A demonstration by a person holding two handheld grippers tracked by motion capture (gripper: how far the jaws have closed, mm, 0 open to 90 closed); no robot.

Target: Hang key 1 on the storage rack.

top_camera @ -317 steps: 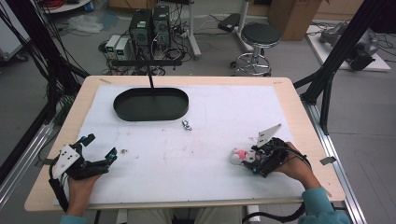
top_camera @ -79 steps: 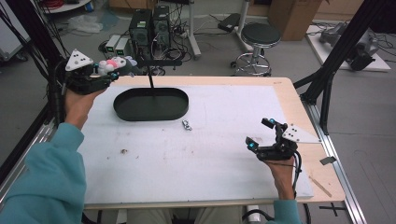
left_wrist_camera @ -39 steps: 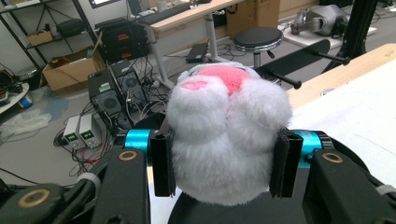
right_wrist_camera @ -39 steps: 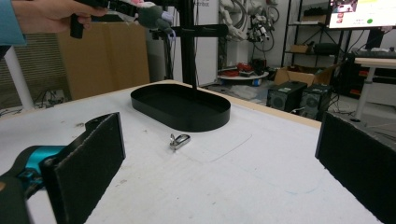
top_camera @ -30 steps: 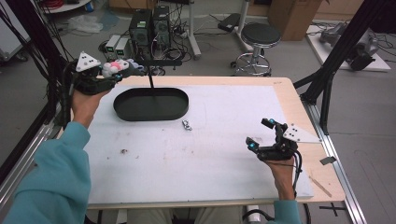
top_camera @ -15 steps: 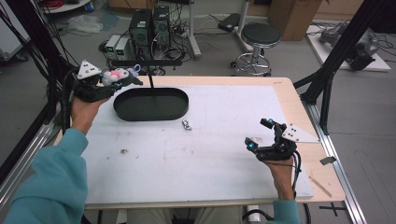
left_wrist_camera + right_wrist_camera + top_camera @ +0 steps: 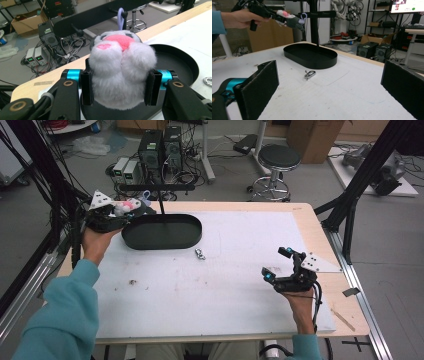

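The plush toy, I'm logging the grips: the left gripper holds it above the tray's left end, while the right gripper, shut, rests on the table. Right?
Not quite: the right gripper is open, not shut. The right gripper view shows its jaws standing wide apart with nothing between them. The rest holds: the left gripper clamps the plush toy above the left end of the tray, as the high view shows.

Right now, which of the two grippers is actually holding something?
The left gripper, by the black tray: its jaws clamp a fluffy toy. The right gripper stands open.
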